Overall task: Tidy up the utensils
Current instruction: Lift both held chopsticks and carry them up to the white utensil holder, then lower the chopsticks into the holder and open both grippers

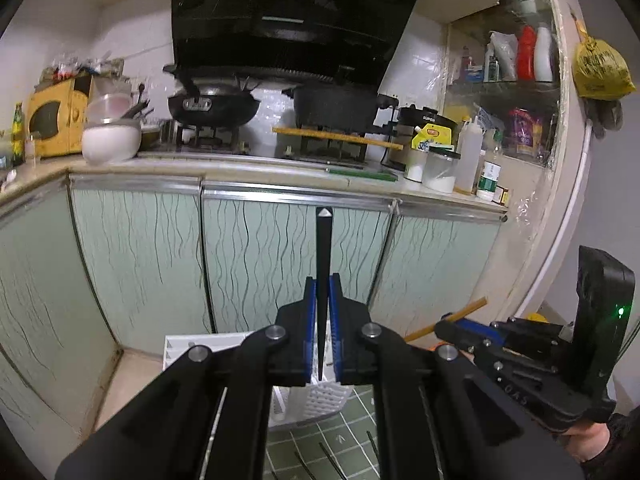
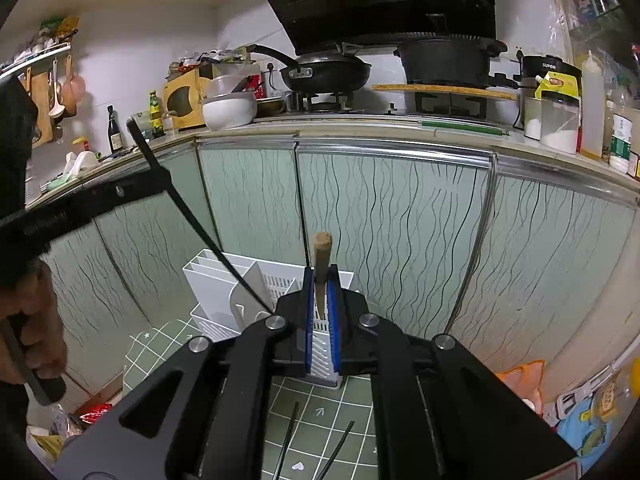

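Left wrist view: the left claw (image 1: 322, 312) is clamped on a black chopstick (image 1: 323, 256) that stands up between its blue pads. Below it sits the white utensil rack (image 1: 308, 404) on a green tiled mat (image 1: 352, 452), with loose black chopsticks (image 1: 332, 462) lying on the mat. At the right edge, the right claw (image 1: 444, 326) grips a wooden chopstick (image 1: 460, 318). In the right wrist view that wooden chopstick (image 2: 321, 268) rises upright between closed pads, in front of the rack (image 2: 240, 280). Farther back, pale green cabinet doors (image 1: 256, 260) carry a cluttered surface (image 1: 240, 166) with a frying pan (image 1: 214, 106).
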Tool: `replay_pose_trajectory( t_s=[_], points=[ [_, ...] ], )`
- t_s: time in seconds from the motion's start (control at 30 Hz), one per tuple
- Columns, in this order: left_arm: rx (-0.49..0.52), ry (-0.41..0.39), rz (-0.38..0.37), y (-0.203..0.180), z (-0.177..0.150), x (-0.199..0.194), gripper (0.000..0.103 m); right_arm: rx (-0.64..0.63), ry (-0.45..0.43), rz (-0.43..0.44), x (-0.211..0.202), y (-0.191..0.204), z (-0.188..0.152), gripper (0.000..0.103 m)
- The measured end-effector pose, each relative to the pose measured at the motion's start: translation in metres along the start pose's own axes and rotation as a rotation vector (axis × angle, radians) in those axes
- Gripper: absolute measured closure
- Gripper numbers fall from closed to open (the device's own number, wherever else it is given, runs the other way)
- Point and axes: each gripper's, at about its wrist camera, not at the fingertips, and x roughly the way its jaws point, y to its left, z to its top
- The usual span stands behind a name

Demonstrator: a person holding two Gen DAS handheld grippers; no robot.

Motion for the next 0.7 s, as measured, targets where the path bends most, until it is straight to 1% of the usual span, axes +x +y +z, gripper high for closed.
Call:
replay_pose_trajectory(
  t_s=[0.17,0.33,0.43,0.47,0.5,0.53,0.57,0.6,0.63,0.7],
  points=[
    [0.020,0.016,0.003,-0.001,0.003,0.015,0.097,-0.007,0.017,0.000,0.011,0.000,0.000,0.097],
    [0.035,0.063,0.002,0.003,-0.015,0.042,0.097,-0.004,0.063,0.010,0.034,-0.003,-0.006,0.097],
    [0.044,0.100,-0.018,0.008,-0.028,0.059,0.096,0.000,0.080,0.026,0.045,-0.005,-0.010,0.097],
    [0.049,0.117,-0.023,0.010,-0.033,0.065,0.096,0.003,0.079,0.026,0.048,-0.007,-0.011,0.094],
    [0.049,0.127,-0.020,0.013,-0.036,0.068,0.096,0.010,0.081,0.024,0.049,-0.009,-0.012,0.080],
    [0.049,0.141,-0.014,0.016,-0.040,0.071,0.085,0.014,0.078,0.026,0.049,-0.010,-0.012,0.072],
    [0.047,0.143,-0.009,0.018,-0.043,0.072,0.057,0.012,0.070,0.026,0.046,-0.011,-0.014,0.055],
    [0.045,0.138,0.003,0.020,-0.045,0.071,0.039,0.000,0.052,0.009,0.041,-0.011,-0.015,0.038],
    [0.042,0.117,0.028,0.023,-0.046,0.066,0.013,-0.006,0.041,-0.004,0.038,-0.010,-0.015,0.031],
    [0.035,0.081,0.031,0.027,-0.048,0.056,0.011,-0.017,0.009,-0.034,0.027,-0.011,-0.017,0.014]
  ],
)
